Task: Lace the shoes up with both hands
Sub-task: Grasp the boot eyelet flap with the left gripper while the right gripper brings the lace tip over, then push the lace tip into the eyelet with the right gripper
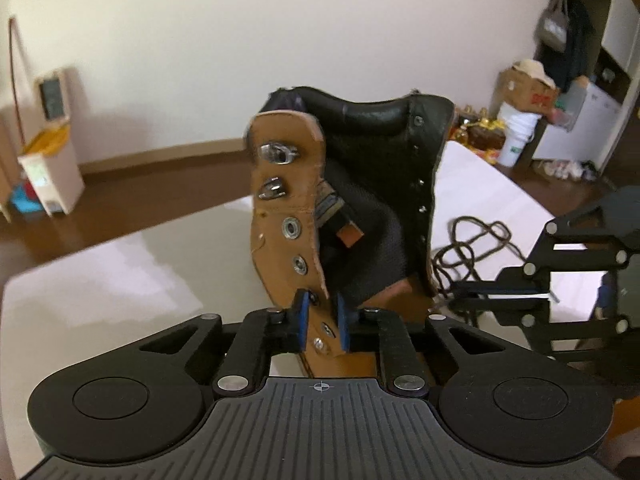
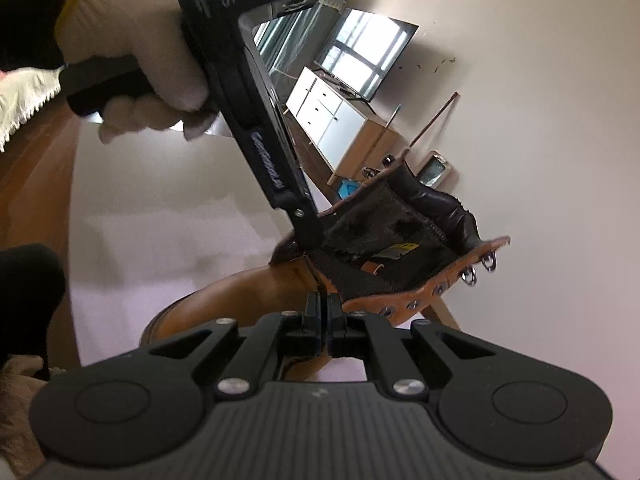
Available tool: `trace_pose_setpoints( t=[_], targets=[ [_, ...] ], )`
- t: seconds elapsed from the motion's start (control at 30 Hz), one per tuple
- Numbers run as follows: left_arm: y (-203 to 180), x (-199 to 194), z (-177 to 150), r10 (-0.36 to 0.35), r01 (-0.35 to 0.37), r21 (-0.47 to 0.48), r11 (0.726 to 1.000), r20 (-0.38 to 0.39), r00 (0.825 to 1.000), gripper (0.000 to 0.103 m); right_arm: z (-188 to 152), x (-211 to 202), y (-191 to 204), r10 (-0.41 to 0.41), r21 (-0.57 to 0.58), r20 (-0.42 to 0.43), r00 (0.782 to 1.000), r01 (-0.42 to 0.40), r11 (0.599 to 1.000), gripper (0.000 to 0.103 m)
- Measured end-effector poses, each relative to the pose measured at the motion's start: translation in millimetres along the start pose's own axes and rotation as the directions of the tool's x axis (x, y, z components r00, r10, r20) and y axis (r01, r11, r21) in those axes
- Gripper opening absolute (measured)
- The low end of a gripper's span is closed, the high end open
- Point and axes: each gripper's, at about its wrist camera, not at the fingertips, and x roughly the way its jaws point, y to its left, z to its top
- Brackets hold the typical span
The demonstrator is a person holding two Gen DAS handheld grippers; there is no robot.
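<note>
The left hand-held gripper (image 1: 322, 326) pinched the boot's (image 1: 348, 208) eyelet flap on the desk (image 1: 100, 280), the right hand-held gripper (image 2: 323, 320) pressed together beside its tongue, and the lace (image 1: 468, 248) lay loose beside the boot, so a slipped flap risked tipping it.

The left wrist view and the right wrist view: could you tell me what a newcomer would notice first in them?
The tan boot stands unlaced at the centre of the white table, its collar spread wide. The left gripper pinches the near eyelet flap, and the right gripper looks closed at the boot's other flap. The dark lace lies loose in a tangle on the table just right of the boot.
</note>
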Motion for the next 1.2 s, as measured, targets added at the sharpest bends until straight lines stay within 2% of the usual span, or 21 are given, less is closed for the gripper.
trace_pose_setpoints(
  t=[0.27,0.43,0.93,1.1,1.2],
  targets=[
    [24,7,-3,-0.117,0.118,-0.116,0.986,0.016,0.993,0.012,16,31,29,-0.064,-0.177,-0.051,0.997,0.054,0.983,0.004],
    [26,9,-1,-0.137,0.139,-0.129,0.982,0.024,0.990,0.012,19,45,34,-0.096,-0.213,-0.073,0.993,0.078,0.974,0.004],
    [30,9,-4,-0.169,0.172,-0.126,0.977,0.036,0.985,0.015,28,62,47,-0.089,-0.277,-0.076,0.993,0.065,0.959,0.004],
    [31,-5,-11,-0.185,0.190,-0.096,0.977,0.059,0.981,0.020,29,66,50,-0.085,-0.278,-0.070,0.994,0.063,0.959,0.004],
    [34,-15,-21,-0.157,0.160,-0.042,0.986,0.065,0.985,0.020,27,67,49,-0.084,-0.275,-0.067,0.994,0.063,0.959,0.004]
  ],
)
